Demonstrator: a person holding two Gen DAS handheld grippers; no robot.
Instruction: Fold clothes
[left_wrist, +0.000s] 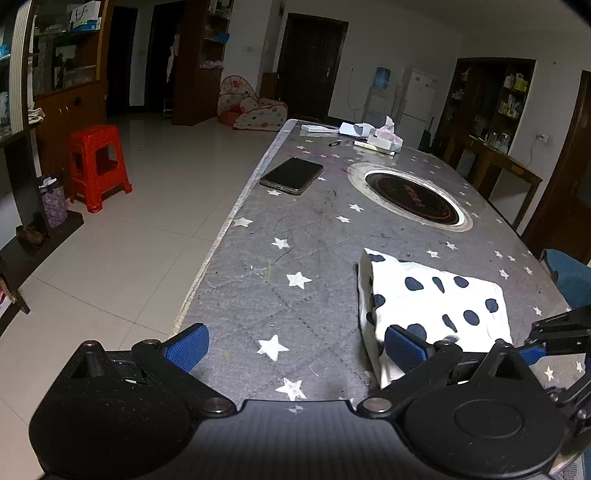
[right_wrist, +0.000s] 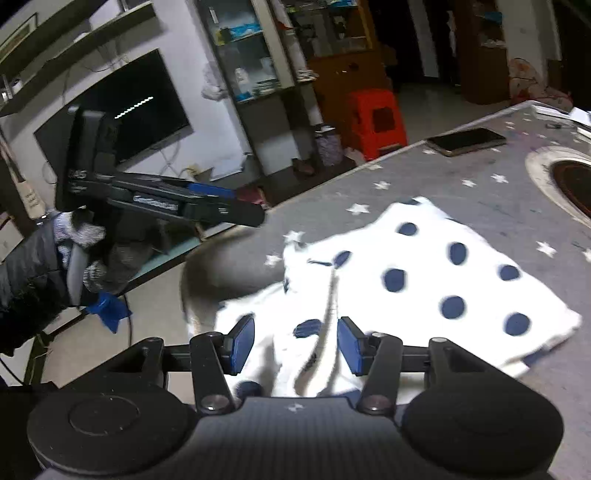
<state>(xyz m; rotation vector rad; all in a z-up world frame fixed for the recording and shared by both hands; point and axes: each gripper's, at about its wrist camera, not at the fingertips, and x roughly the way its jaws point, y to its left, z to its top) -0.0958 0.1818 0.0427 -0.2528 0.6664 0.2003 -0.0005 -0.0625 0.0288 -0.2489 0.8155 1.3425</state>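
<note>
A white garment with dark blue dots (left_wrist: 432, 299) lies folded on the grey star-print table (left_wrist: 295, 229), near its front right corner. My left gripper (left_wrist: 295, 349) is open over bare table, its right pad (left_wrist: 404, 349) at the garment's left edge. My right gripper (right_wrist: 295, 345) is open low over the garment (right_wrist: 424, 269), and a raised crease runs between its blue pads. In the right wrist view a gloved hand (right_wrist: 77, 229) holds the left gripper (right_wrist: 251, 216) beyond the table's edge. The right gripper (left_wrist: 535, 343) shows at the right edge of the left wrist view.
A dark phone (left_wrist: 291, 175) lies near the table's left edge, and a round inset hob (left_wrist: 413, 195) sits mid-table. A tissue box (left_wrist: 384, 138) and papers are at the far end. A red stool (left_wrist: 98, 166) stands on the tiled floor; a blue chair (left_wrist: 572, 277) is at the right.
</note>
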